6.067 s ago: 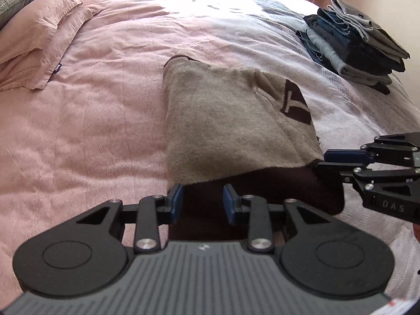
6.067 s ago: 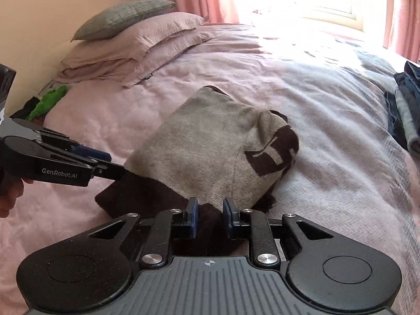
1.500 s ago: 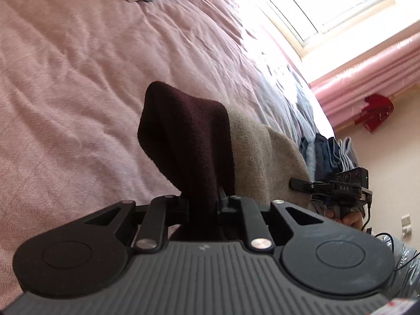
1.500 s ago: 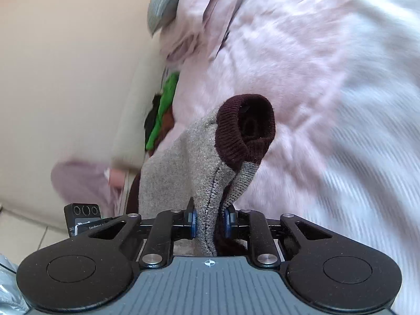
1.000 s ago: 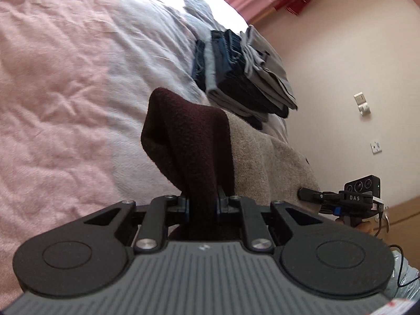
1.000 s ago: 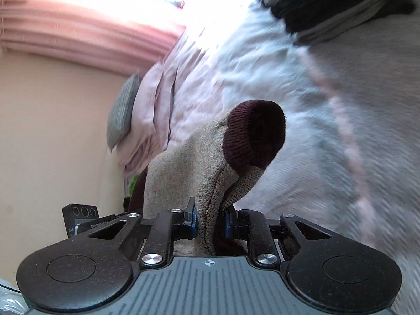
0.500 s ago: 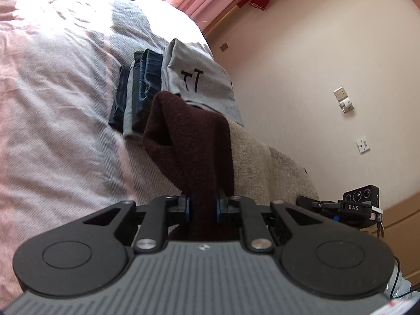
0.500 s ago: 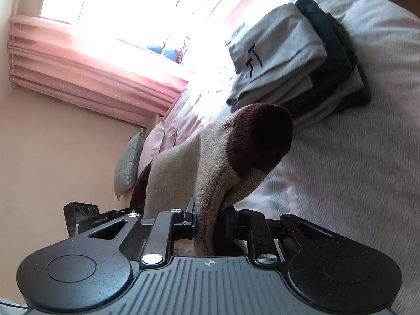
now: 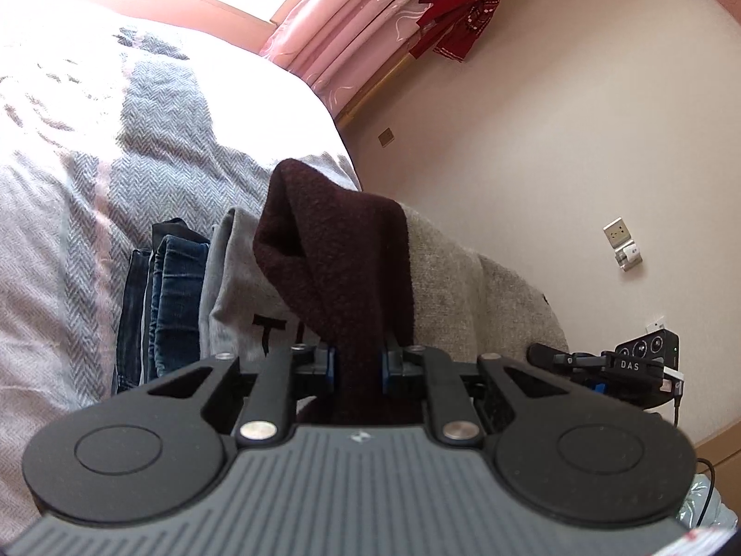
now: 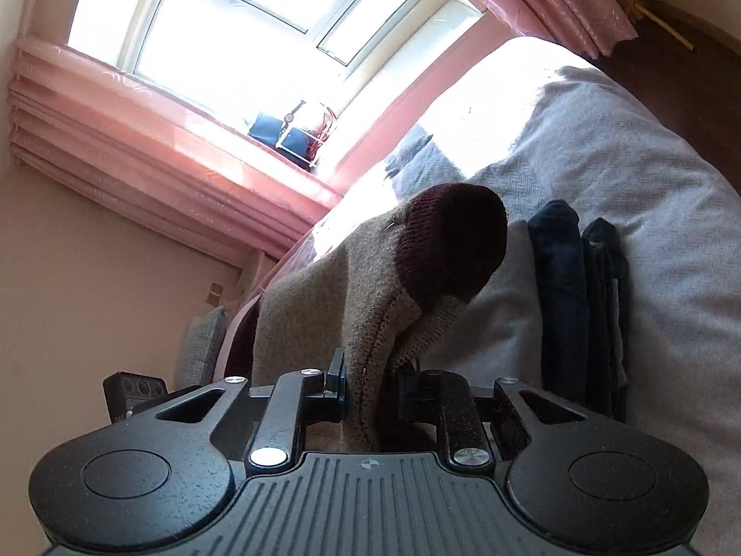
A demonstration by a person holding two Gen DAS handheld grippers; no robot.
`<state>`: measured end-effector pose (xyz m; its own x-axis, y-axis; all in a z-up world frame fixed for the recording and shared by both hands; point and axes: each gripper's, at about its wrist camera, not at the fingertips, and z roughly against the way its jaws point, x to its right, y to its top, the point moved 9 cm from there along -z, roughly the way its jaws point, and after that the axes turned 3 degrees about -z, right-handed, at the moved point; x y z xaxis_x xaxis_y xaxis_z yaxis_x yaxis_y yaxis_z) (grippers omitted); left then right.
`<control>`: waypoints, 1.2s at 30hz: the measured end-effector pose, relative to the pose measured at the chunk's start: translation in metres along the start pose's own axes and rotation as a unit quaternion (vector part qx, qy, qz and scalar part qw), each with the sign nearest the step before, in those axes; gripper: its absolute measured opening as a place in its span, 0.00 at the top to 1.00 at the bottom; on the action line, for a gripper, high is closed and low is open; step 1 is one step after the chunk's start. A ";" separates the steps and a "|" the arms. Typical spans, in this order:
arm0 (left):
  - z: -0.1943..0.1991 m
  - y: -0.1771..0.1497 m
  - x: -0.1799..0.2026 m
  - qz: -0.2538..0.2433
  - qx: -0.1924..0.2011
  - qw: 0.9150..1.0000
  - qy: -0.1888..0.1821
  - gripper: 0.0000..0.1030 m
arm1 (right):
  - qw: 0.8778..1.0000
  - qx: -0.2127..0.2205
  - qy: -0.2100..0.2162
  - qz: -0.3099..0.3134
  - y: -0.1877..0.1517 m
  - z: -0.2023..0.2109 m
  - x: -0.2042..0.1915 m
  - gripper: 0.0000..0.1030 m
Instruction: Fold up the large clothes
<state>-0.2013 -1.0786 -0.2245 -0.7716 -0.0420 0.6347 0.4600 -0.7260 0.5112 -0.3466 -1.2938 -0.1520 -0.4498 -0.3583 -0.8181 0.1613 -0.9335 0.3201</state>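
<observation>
Left gripper (image 9: 355, 367) and right gripper (image 10: 369, 389) both clamp folded sweater (image 9: 342, 259) above clothes stack (image 9: 185, 287); uneven release risks unfolding, toppling stack.

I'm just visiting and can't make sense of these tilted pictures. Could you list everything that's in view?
sweater: one, beige with maroon trim, held up between both tongs.
pile of folded clothes: one, blue denim with a grey top piece, on the bed behind the sweater.
bed cover: one, pale grey herringbone with pink stripes.
curtains: pink, beside the window.
window: one, bright, white-framed.
bag: one, dark blue, on the sill.
red cloth: one, hanging by the curtain.
wall socket: one, on the cream wall.
left tongs: black, clamped on the maroon part.
right tongs: black, clamped on the beige edge.
</observation>
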 end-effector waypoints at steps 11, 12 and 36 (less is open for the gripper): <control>-0.056 0.008 -0.078 0.016 0.011 1.000 0.022 0.79 | 0.996 0.010 -0.042 -0.074 0.013 -0.058 0.091 0.81; -0.056 0.008 -0.085 0.017 0.014 0.999 0.025 0.74 | 0.995 0.018 -0.059 -0.076 0.013 -0.056 0.095 0.74; -0.129 0.031 -0.016 -0.277 0.091 0.937 0.195 0.73 | 0.917 0.134 -0.310 0.211 0.011 -0.109 0.071 0.52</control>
<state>-0.2309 -1.1888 -0.2937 -0.9994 0.0341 0.0014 -0.0187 -0.5828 0.8124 -0.2807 -1.3305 -0.2590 -0.8235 -0.5339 -0.1916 0.2516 -0.6466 0.7202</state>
